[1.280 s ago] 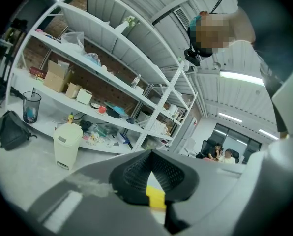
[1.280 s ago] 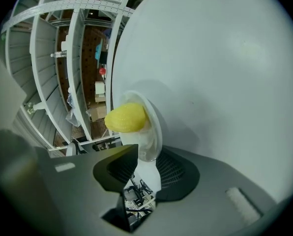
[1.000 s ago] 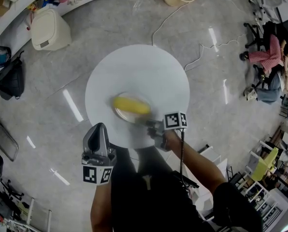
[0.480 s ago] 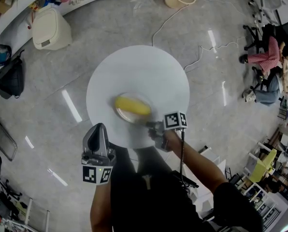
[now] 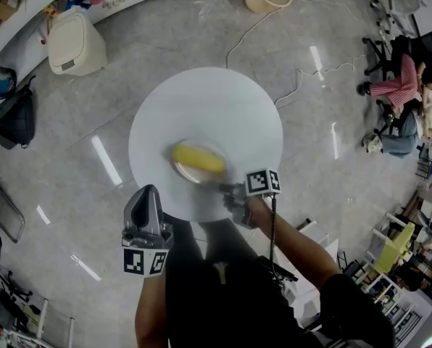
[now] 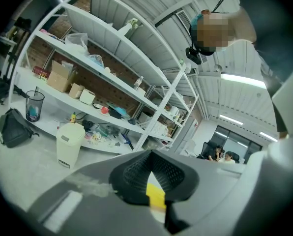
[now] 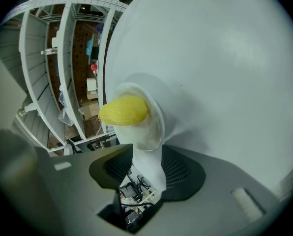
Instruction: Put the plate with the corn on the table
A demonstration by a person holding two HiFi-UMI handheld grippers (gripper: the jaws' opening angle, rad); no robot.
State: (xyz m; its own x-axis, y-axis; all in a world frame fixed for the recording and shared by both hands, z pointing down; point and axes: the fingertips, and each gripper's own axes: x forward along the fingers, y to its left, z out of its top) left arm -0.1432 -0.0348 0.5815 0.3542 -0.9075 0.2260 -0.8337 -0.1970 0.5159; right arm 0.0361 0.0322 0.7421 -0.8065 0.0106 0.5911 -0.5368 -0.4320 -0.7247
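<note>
Grey polished floor (image 5: 71, 122) is seen around a round white table (image 5: 223, 100) in the head view. The plate (image 5: 177, 171) with the corn (image 5: 198, 158) is found lying flat on the table, toward its near edge. The right gripper (image 5: 229, 188) is held at that near edge, just beside the plate's rim. The left gripper (image 5: 145, 194) is held off the table, below its near edge, well apart from the plate.

Left gripper view: no part of the table is shown, only shelving (image 6: 112, 77) and a pale bin (image 6: 69, 144). The tongs are pressed together, with nothing gripped.

Right gripper view: the tongs stand spread, having just been opening. The plate's rim lies at their mouth and is pressed by neither pad. The plate is borne by the table top alone.

Progress, as judged: placing and release are done. Only the right gripper's withdrawal from the table's near edge is left, to be made without nudging the rim
</note>
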